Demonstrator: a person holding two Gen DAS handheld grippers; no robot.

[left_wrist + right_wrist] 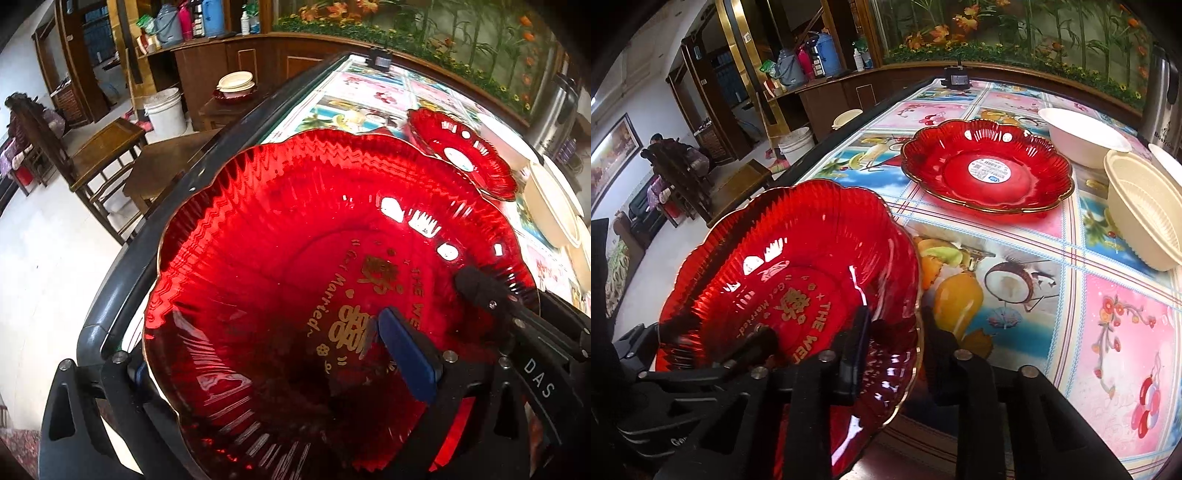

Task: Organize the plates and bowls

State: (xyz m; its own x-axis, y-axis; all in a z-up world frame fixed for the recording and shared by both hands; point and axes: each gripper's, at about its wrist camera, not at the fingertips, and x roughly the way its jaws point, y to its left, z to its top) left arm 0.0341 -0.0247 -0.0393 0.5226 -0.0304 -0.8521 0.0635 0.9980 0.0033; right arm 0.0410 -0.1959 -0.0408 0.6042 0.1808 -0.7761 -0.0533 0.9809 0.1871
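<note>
Chairs (679, 173) and a white bucket (796, 144) stood on the pale floor at the far left of the right wrist view, beyond the table's dark edge. Nearer, a red scalloped plate (798, 266) with gold lettering was tilted up above the table's left corner, its gilt rim towards the camera. The left gripper (255, 347) reached in from that side: one finger lay outside the plate's rim at lower left, and the blue-padded finger (402, 354) rested inside on the plate's face, so the plate's wall stood between its jaws and appeared to be clamped by them.

Right of it, the right gripper (892, 332) straddled the plate's near rim. Its left finger (857, 350) lay on the inner, lettered side and its right finger (938, 354) on the outside, over the tablecloth, with the gilt rim between them. The jaws stood narrow; whether the pads pressed on the rim could not be told.

Further right and back, a second red plate (986, 166) with a white sticker at its centre lay flat on the fruit-patterned tablecloth (1034, 266), well apart from the held one. Beyond it sat a white bowl (1082, 136), and at the right edge a cream ribbed bowl (1141, 210) lay tipped on its side, near the white bowl.
</note>
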